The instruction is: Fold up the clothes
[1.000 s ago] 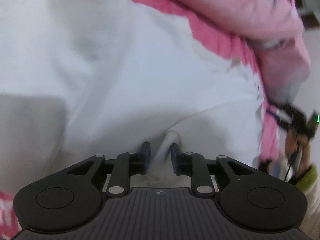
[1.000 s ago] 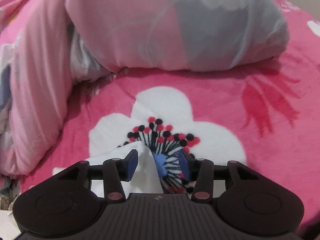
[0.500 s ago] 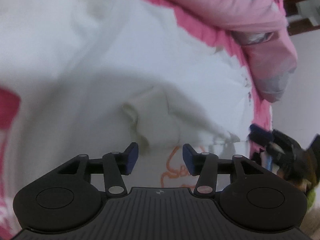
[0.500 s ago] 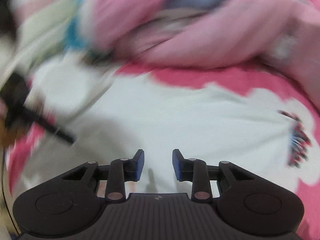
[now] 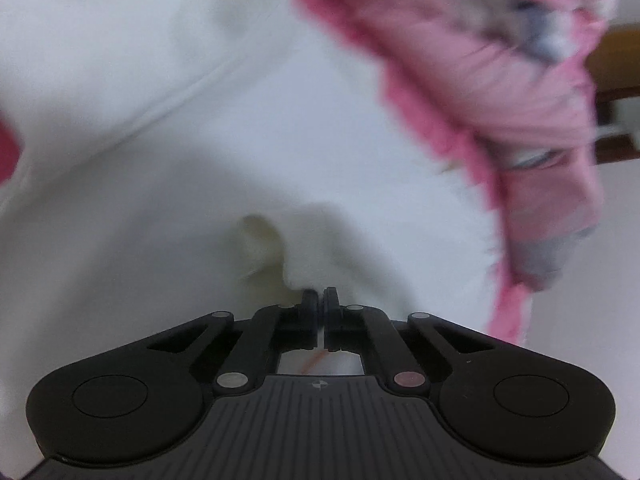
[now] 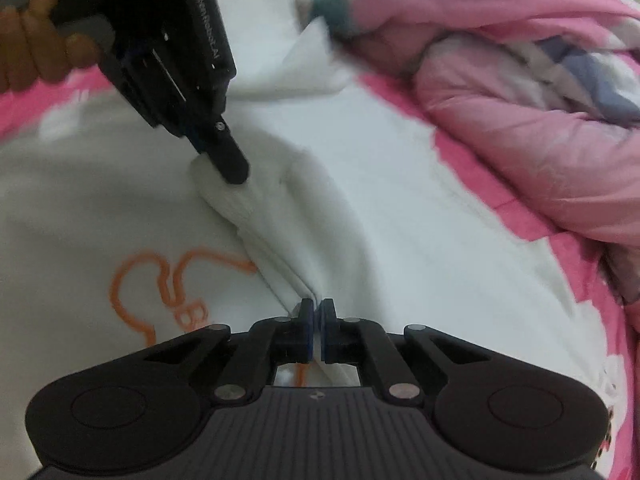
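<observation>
- White cotton fills both views: a white garment lies spread over a pink blanket patterned with large white flowers, and an orange outline print shows on the cloth at the lower left of the right wrist view.
- At the upper left of that view, a person's hand holds the left gripper (black, with lettering on its side), which reaches down at a slant; its jaws are closed onto a bunched fold of the white garment, and the cloth gathers into pleats under the tips.
- A taut ridge of fabric runs from that pinch down and to the right to the right gripper at the bottom centre, whose blue-padded jaws are pressed together on the same ridge of the garment.
- In the left wrist view the left gripper shows its jaws drawn together with a puckered lump of the garment caught at the tips; the picture is blurred there.
- To the right in both views a rumpled pink quilt (with grey and white patches) lies heaped on the blanket beside the garment's far edge.
</observation>
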Tool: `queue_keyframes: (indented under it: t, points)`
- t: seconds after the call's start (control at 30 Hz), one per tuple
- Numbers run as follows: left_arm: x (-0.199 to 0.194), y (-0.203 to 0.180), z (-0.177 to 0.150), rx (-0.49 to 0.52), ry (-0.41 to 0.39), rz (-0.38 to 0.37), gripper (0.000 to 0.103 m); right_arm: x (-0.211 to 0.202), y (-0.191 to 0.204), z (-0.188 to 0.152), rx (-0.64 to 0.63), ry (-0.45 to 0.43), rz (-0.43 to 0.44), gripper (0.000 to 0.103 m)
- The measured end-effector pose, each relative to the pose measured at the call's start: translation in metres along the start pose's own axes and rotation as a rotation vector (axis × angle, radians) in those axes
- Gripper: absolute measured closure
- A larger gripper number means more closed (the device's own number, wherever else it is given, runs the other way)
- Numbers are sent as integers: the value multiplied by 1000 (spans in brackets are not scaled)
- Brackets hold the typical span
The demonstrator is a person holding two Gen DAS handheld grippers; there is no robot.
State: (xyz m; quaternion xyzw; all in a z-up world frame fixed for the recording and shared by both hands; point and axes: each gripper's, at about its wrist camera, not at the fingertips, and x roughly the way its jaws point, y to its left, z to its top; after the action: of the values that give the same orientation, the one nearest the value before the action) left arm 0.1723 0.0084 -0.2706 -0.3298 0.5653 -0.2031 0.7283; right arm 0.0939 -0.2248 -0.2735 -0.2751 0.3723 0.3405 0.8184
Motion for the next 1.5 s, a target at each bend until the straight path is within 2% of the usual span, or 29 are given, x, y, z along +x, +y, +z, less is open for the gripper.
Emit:
queue_keyframes:
  t: [0.07,0.13,0.17,0.23,0.3,0.33,0.37,0.4,0.47,0.5,0.6,0.63,0.73,0.83,0.93,0.97,1.0,1.07,1.13,1.23,1.33,1.37,1.43,1.5]
  points:
    - [-16,-16,8,69,-33,-18,103,-14,-13,2,99,-39,45,101]
    - [-23,-18,10,113,-41,5,103,-27,-27,4,197,-78,91,101]
    - [-22,-16,9,146,-38,45,103,-32,-32,4,239,-94,113,101]
    - [-9,-5,4,202,25,151,102,-19,-25,-1,237,-68,142,100]
    - [6,9,-1,190,113,219,101,6,-13,-9,243,12,189,98]
    - [7,15,-5,177,127,246,100,18,-9,-13,250,44,187,97]
    - [4,18,-7,179,122,266,99,22,-6,-16,254,39,175,97]
    - [-3,19,-9,190,98,277,94,20,-7,-16,271,28,171,97]
    - [-19,15,-9,192,23,277,82,11,-11,-16,318,13,167,92]
    - [-27,13,-9,191,-19,276,81,5,-15,-17,348,7,165,90]
    - [-37,-7,-12,249,-111,235,81,-28,-29,-26,440,-43,97,89]
    - [-38,-15,-13,271,-132,217,81,-37,-34,-33,461,-50,40,89]
    - [-17,-33,-21,340,-90,172,80,-62,-52,-54,523,-69,-135,89]
    - [20,-45,-28,418,-40,208,80,-60,-81,-81,620,-7,-303,89]
    - [43,-43,-36,478,-46,274,80,-36,-104,-117,684,112,-386,93]
    - [45,-40,-38,475,-51,280,80,-31,-108,-133,696,134,-397,95]
    - [48,-37,-40,471,-55,285,80,-34,-111,-142,704,87,-393,96]
    - [47,-37,-36,457,-60,282,80,-35,-111,-134,648,121,-412,96]
    - [41,-36,-37,452,-61,279,80,-43,-111,-124,644,145,-436,95]
    - [42,-37,-37,463,-65,288,80,-51,-114,-114,675,86,-437,95]
    - [44,-35,-40,465,-84,291,80,-35,-130,-127,717,141,-476,95]
    - [44,-35,-41,463,-92,292,80,-26,-137,-138,751,185,-477,96]
    - [42,-36,-43,458,-108,301,80,-30,-145,-140,774,173,-498,95]
    - [42,-36,-45,450,-127,305,80,-42,-150,-126,755,140,-539,94]
